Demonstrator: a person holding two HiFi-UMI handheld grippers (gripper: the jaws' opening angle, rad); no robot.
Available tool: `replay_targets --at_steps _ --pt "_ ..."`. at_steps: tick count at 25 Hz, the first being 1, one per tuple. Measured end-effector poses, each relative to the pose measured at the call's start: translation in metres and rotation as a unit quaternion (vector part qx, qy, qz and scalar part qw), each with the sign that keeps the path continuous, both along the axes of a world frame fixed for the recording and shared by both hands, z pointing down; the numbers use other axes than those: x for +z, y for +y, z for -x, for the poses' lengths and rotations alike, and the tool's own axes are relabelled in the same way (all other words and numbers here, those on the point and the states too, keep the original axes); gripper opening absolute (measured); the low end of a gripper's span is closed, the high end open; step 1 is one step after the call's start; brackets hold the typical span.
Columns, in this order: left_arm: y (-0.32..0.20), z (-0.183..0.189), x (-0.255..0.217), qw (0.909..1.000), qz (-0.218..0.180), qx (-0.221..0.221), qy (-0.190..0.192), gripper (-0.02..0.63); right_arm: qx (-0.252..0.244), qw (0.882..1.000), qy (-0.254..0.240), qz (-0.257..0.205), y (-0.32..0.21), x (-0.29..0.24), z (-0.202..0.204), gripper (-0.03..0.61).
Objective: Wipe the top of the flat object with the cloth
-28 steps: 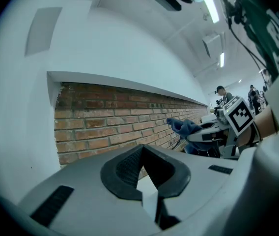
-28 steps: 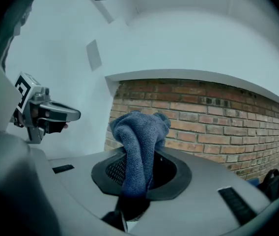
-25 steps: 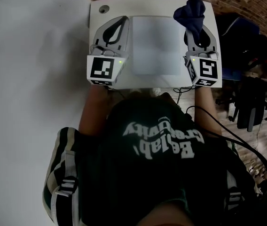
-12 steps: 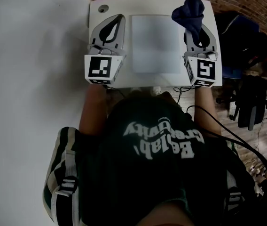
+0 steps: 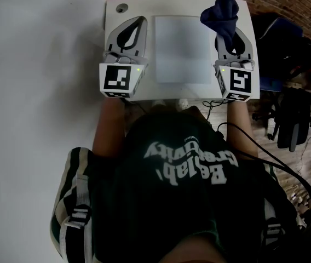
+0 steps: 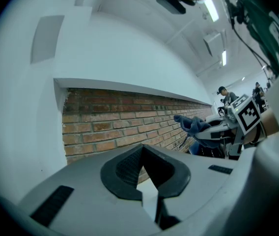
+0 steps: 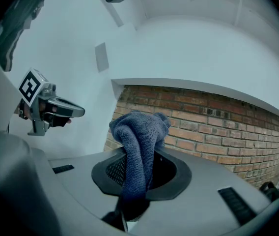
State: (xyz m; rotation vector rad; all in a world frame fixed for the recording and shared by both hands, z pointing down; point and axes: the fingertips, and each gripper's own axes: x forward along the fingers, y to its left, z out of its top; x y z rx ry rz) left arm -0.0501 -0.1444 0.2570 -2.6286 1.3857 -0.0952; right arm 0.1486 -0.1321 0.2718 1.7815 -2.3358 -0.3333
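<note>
on the white table (image 5: pixel 144 5), the flat pale pad (image 5: pixel 183 48) lies bare between the grippers. right gripper (image 5: pixel 226 29) pinches the navy cloth (image 5: pixel 221 11) beside it, left gripper (image 5: pixel 139 22) is closed on nothing. the wiping looks yet to start.

Cloth (image 5: pixel 222 13) is navy; flat object (image 5: pixel 183 48) pale grey.

The person is wearing a dark green T-shirt (image 5: pixel 188 169) with pale curved lettering, a green-and-cream striped sleeve (image 5: pixel 70 179) and grey buckled straps (image 5: pixel 79 215). The grey left gripper (image 5: pixel 135 26) and right gripper (image 5: pixel 231 34) are each carrying a black-and-white marker cube (image 5: pixel 118 79). A black cable (image 5: pixel 265 160) is trailing beside the right arm.
</note>
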Motion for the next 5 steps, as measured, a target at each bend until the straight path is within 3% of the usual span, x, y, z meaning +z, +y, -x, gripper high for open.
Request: replay_targets --at_steps 5 --pt "0.0013 0.0021 0.0044 0.9999 0.010 0.000 -0.004 0.000 0.000 1.000 -0.004 0.002 0.0012 -0.0015 0.0001 0.057"
